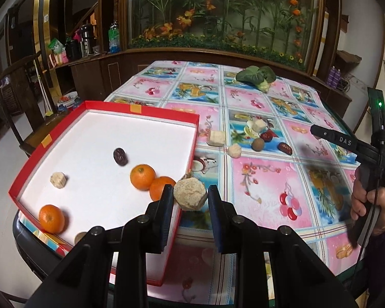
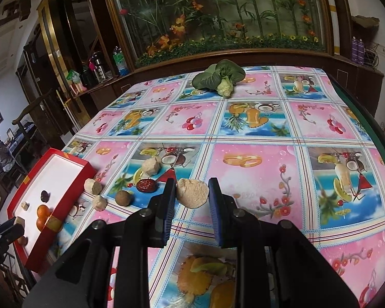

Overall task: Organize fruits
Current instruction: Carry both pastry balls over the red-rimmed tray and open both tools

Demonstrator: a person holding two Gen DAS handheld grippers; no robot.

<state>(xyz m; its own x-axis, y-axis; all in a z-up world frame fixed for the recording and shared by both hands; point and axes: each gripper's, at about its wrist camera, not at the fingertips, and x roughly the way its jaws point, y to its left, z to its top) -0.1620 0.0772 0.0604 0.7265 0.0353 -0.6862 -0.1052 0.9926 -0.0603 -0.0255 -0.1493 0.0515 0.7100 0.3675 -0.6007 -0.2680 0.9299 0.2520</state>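
My left gripper (image 1: pixel 190 197) is shut on a tan chunk (image 1: pixel 190 194), held above the right rim of the red box (image 1: pixel 104 106). The box holds three oranges (image 1: pixel 142 176), a dark date (image 1: pixel 120 156) and a tan chunk (image 1: pixel 58 179). My right gripper (image 2: pixel 192 192) is shut on another tan chunk (image 2: pixel 193 192) above the tablecloth. Loose tan chunks (image 2: pixel 151 166), a red date (image 2: pixel 146 185) and a brown round fruit (image 2: pixel 124 198) lie left of it. The right gripper also shows in the left wrist view (image 1: pixel 318 132).
A green leafy vegetable (image 2: pixel 219 75) lies at the table's far side. The patterned tablecloth (image 2: pixel 256 133) covers the table. A wooden cabinet with bottles and a flower display stand behind. The table edge runs close on the right.
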